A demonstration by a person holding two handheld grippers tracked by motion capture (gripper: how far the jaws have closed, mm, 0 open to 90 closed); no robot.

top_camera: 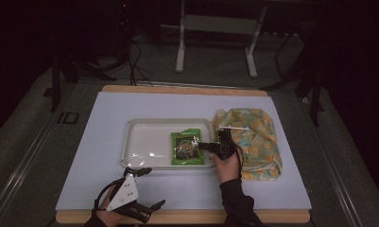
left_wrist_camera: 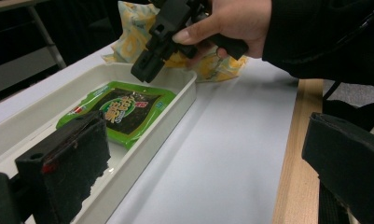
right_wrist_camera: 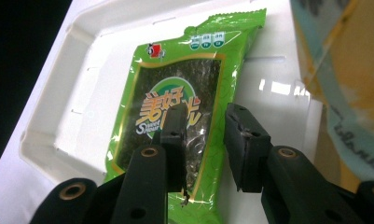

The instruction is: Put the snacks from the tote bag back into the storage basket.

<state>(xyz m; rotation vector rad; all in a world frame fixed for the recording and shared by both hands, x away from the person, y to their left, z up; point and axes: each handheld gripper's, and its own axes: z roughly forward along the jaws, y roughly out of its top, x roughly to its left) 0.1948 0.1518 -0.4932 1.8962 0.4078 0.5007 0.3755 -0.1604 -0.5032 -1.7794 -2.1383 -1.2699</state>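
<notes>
Just above the green foil seaweed packet in the white plastic tray, the right hand-held gripper hung spread and empty; lifting carelessly risked snagging the packet.

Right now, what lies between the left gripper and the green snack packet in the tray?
In the high view, the left gripper sits outside the white tray. Between it and the green snack packet lie the tray's near rim and bare tray floor.

Green packet lower end hidden behind fingers; patterned bag cropped.
</notes>
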